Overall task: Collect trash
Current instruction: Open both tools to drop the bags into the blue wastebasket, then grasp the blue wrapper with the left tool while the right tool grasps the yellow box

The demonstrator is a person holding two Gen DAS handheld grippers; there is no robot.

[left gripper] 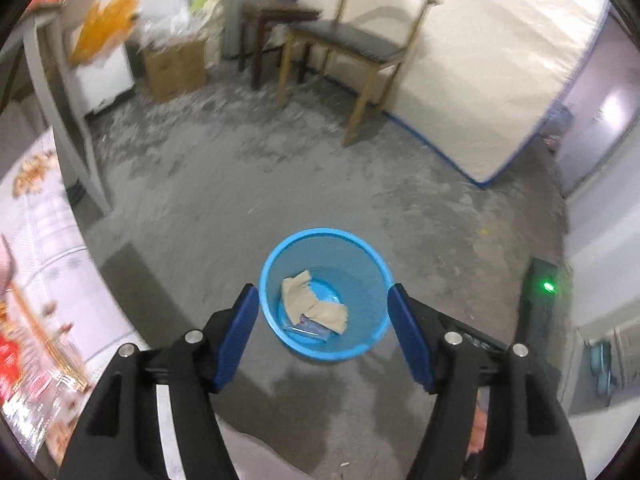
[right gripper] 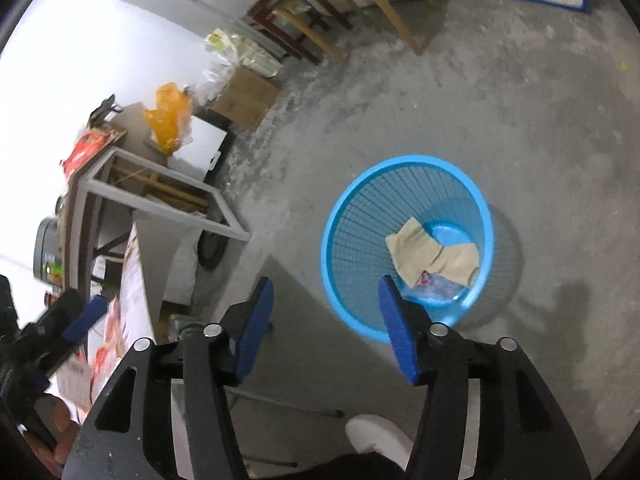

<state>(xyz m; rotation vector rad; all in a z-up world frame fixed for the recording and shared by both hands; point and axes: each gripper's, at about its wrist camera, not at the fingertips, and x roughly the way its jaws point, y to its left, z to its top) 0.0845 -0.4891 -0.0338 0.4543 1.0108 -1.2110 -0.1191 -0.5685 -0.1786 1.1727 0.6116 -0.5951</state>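
A blue mesh waste basket [left gripper: 362, 344] stands on the grey concrete floor. Inside it lie a crumpled beige paper [left gripper: 310, 300] and a clear plastic wrapper [left gripper: 310, 330] with red print. My left gripper [left gripper: 324, 294] hangs open right over the basket, with nothing between its blue fingers. In the right wrist view the same basket [right gripper: 344, 216] sits ahead and to the right, holding the beige paper [right gripper: 432, 254]. My right gripper [right gripper: 326, 282] is open and empty, its right finger over the basket's near rim. One blue finger [right gripper: 85, 319] of the left gripper shows at the far left.
A table with a pale cloth [left gripper: 52, 240] runs along the left, with red snack wrappers [left gripper: 16, 360] on it. A wooden chair [left gripper: 352, 40], a dark stool [left gripper: 276, 16], a cardboard box [left gripper: 174, 68] and a leaning mattress [left gripper: 480, 72] stand further off. A white shoe [right gripper: 376, 436] is near.
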